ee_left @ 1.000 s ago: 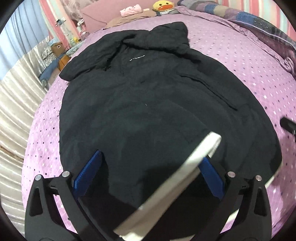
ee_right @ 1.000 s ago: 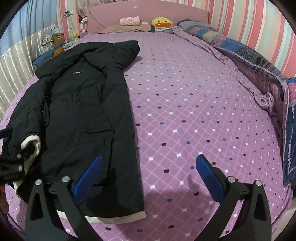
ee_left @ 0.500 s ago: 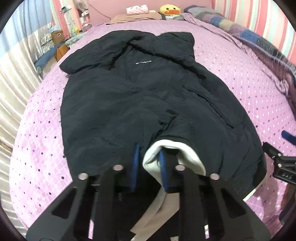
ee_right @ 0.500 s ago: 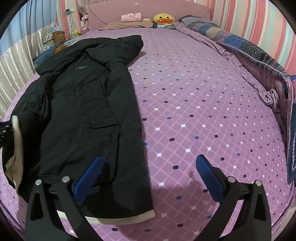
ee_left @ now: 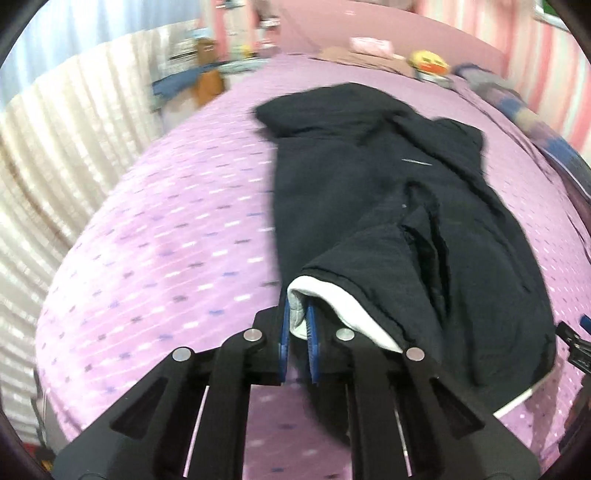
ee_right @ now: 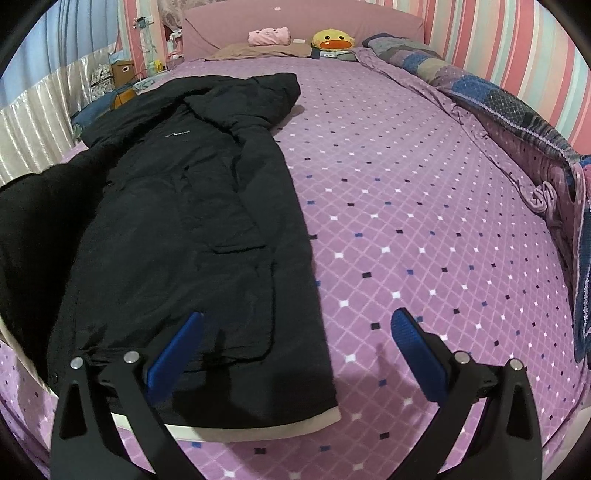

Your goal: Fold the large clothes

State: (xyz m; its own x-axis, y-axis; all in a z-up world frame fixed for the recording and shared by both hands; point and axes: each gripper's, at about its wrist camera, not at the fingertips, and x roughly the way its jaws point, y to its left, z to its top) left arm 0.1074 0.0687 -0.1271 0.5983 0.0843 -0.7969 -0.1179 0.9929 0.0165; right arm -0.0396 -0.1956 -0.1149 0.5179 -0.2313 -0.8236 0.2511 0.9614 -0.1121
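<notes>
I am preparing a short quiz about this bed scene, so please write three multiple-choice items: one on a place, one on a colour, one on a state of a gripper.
1. Where does the yellow duck toy lie?
A. at the head of the bed
B. on the coat
C. on the floor

2. What colour is the coat outside?
A. red
B. black
C. green

3. What does the left gripper do?
A. stands wide open over the sheet
B. pinches the coat's white lining edge
C. holds the duck toy

Answers:
1 A: the duck sits by the pink headboard.
2 B: the shell is black, only the lining and hem band are white.
3 B: its blue pads are closed on the white fabric, while the right gripper stands open.
</notes>
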